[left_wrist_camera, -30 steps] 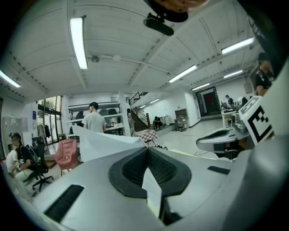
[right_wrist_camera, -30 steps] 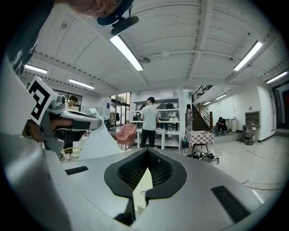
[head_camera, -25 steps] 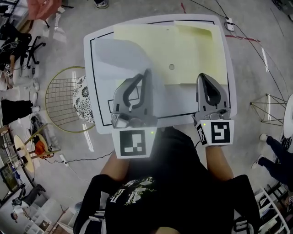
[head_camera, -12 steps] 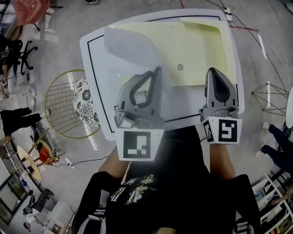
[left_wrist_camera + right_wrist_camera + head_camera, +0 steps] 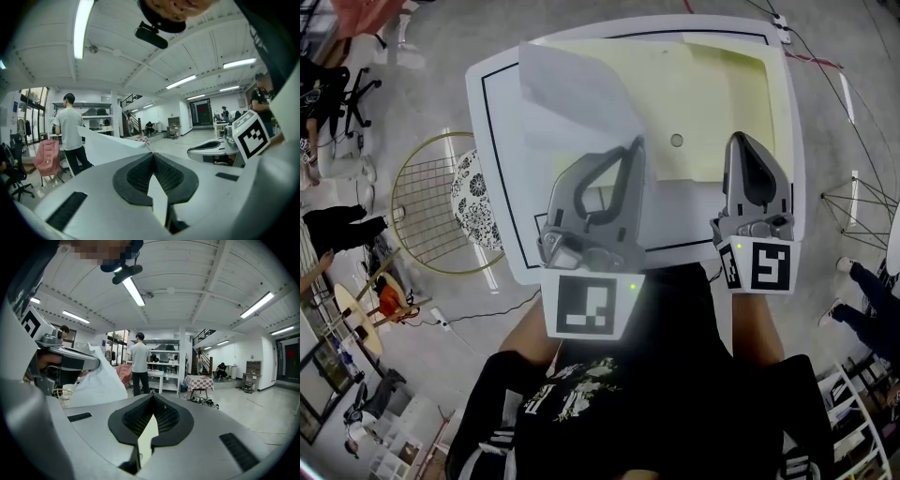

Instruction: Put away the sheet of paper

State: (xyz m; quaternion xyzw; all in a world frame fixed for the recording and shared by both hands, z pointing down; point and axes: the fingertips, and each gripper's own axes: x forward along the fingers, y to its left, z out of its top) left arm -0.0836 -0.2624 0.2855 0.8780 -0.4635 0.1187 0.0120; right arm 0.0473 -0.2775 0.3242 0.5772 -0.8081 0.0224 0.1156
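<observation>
A white sheet of paper (image 5: 572, 94) is lifted off the white table (image 5: 502, 187) and curls upward. My left gripper (image 5: 635, 145) is shut on its near corner. In the left gripper view the sheet (image 5: 108, 145) spreads leftward from the closed tips of the left gripper (image 5: 152, 152). A pale yellow folder (image 5: 712, 94) lies flat on the far half of the table. My right gripper (image 5: 742, 141) hovers over the table's right side near the folder's front edge, shut with nothing in it. In the right gripper view its tips (image 5: 152, 394) meet, and the sheet (image 5: 96, 380) shows at the left.
A gold wire basket (image 5: 427, 202) and a patterned stool (image 5: 473, 202) stand on the floor left of the table. Cables and a power strip (image 5: 783, 30) lie beyond the far right corner. A person in a grey shirt (image 5: 70, 129) stands by shelves further off.
The left gripper has risen and moved away from me with the sheet, which now stands higher off the table. The right gripper has stayed shut beside it.
</observation>
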